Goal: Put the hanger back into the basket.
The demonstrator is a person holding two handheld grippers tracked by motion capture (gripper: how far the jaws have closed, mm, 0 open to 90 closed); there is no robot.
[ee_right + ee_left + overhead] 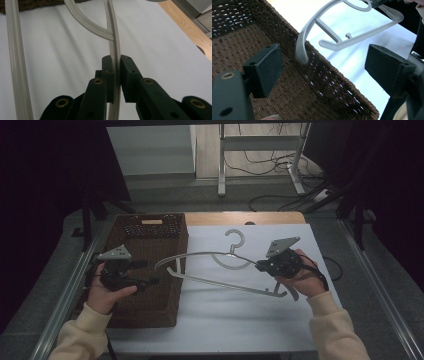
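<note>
Right gripper point(261, 265) sits over the white sheet point(225, 315), our right hand point(300, 279) wrapped round it. Its jaws are clamped on the upper arm of a pale grey plastic hanger point(220, 270); in the right gripper view the thin bar point(115, 60) runs straight up between the two pads, which press it from both sides. Hanger point(15, 62) is held off the sheet, hook point(235, 240) pointing to the far side of the table. Its far shoulder end reaches across to the dark woven basket point(125, 312) and, in the left gripper view, that curved tip point(302, 52) lies at the basket's point(342, 85) near wall, on or just inside the rim; we cannot tell which.

Left gripper point(145, 281), in our left hand point(107, 292), hangs over the basket's open inside. Jaws stand wide apart, nothing between them, well short of the hanger tip. Wooden table edge point(240, 217) shows past the sheet.
</note>
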